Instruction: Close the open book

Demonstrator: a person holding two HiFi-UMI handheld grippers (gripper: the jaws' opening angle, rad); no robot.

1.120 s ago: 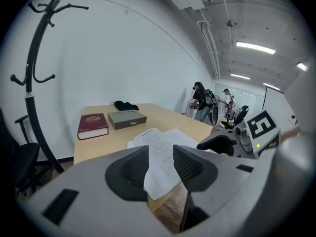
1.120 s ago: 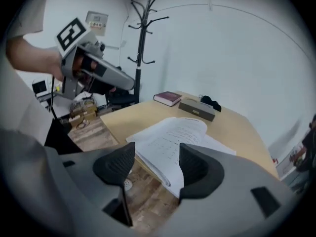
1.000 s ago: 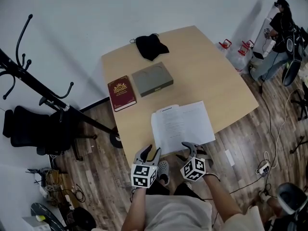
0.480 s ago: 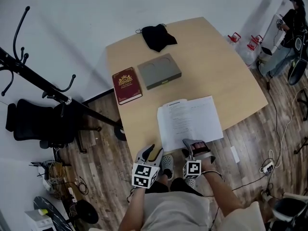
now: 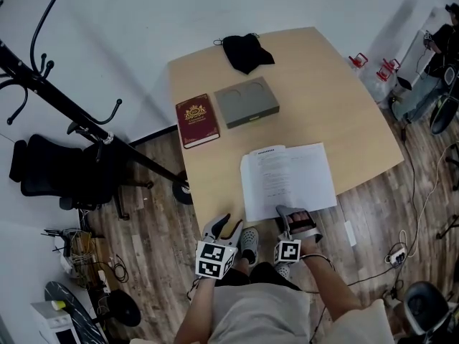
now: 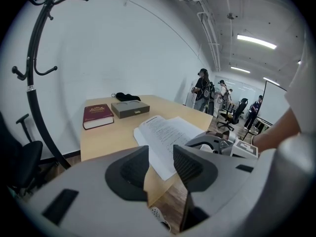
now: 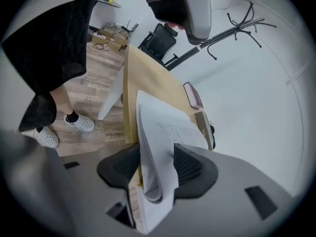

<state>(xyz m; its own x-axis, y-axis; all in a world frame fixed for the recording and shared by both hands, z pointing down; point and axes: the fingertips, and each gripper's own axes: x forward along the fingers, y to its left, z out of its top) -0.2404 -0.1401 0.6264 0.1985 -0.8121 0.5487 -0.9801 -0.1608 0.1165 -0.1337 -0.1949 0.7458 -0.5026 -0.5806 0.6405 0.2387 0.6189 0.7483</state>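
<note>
The open book (image 5: 290, 178) lies flat on the near part of the table (image 5: 323, 92), with its white pages facing up. Its long side runs from left to right. The top of the printed page points to the far side. Its near edge lies right along the near edge of the table.

The right gripper (image 5: 287, 213) is at the near edge of the book, by the near left part. It is turned on its side. Its jaws have just been closing, and they pinch a small bunch of pages that bends between the pads.

The left gripper (image 5: 221, 224) is just left of the book, off the near edge of the table, and does not touch the book. Its jaws are spread with nothing in them.

A red book (image 5: 197, 120) and a gray box (image 5: 247, 102) lie side by side farther back on the left.
</note>
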